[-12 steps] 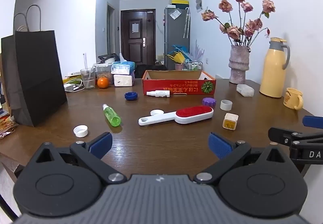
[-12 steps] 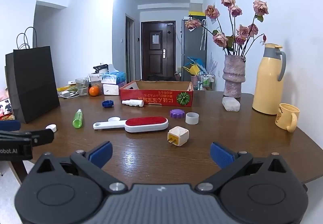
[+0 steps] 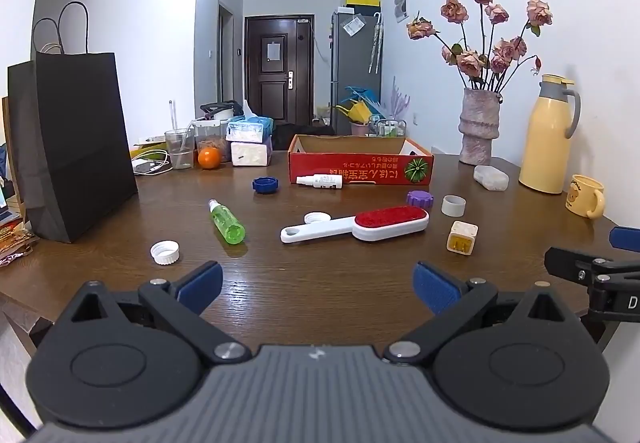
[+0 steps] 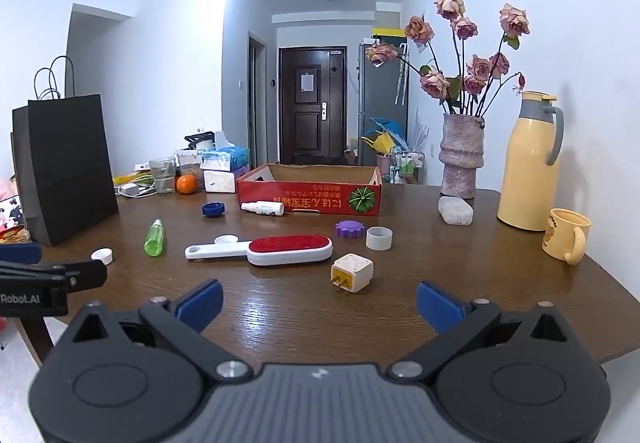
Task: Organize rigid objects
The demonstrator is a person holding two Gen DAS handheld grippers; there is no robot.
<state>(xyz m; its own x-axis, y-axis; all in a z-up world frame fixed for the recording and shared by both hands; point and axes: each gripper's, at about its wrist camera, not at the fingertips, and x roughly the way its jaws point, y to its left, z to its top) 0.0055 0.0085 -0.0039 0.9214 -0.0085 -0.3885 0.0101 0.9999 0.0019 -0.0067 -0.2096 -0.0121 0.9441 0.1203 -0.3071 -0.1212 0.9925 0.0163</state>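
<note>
Both grippers hang at the table's near edge, jaws spread wide on nothing: left gripper, right gripper. The lint brush lies flat at twelve o'clock from the right gripper, the charger cube at one o'clock, the red box beyond. The brush looks light, stiff, smooth plastic; across its narrow white handle seems the surest hold. The cube could slip.
</note>
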